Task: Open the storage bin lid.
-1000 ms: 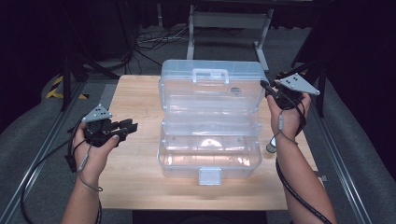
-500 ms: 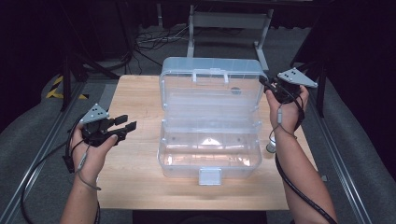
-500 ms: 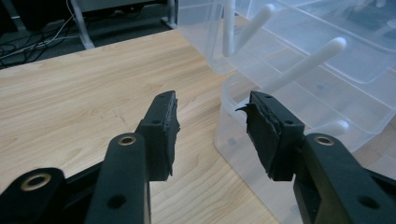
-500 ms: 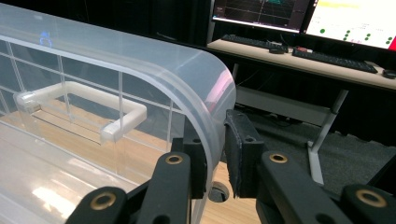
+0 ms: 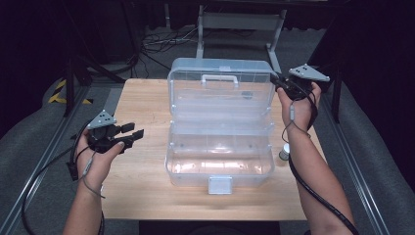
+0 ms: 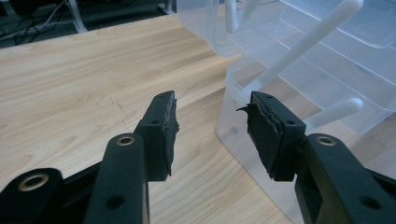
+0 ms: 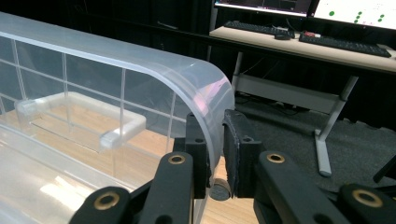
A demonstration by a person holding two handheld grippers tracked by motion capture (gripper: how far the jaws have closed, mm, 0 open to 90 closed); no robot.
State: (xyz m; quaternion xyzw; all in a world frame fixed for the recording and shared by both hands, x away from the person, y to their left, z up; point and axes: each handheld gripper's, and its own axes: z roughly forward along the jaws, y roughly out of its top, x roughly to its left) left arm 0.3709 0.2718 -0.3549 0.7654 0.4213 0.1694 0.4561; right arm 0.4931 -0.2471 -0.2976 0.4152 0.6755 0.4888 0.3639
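A clear plastic box (image 5: 220, 132) stands open in the middle of the wooden table (image 5: 142, 98), its lid (image 5: 220, 90) swung up and back — a second ago it lay lower and flatter, and it now stands close to upright with its white handle (image 5: 219, 78) facing the camera. The right gripper (image 5: 280, 84) has the lid by its far right corner: in the right gripper view the jaws sit almost shut with the lid's curved rim (image 7: 212, 100) pinched between the pads, one inside and one outside the wall. The lift looks all but done, and what likely remains is to ease the lid to its stop and release. The left gripper (image 5: 133, 131) hovers over bare wood left of the box, jaws spread wide and holding nothing; it has drifted only slightly in that second. In the left gripper view the box's near corner (image 6: 233, 126) lies just past the right pad, apart from it — a position from which it could steady the base if the box starts to tip backward under the raised lid. A small white-capped bottle (image 5: 284, 152) stands on the table just right of the box, near the person's right forearm.
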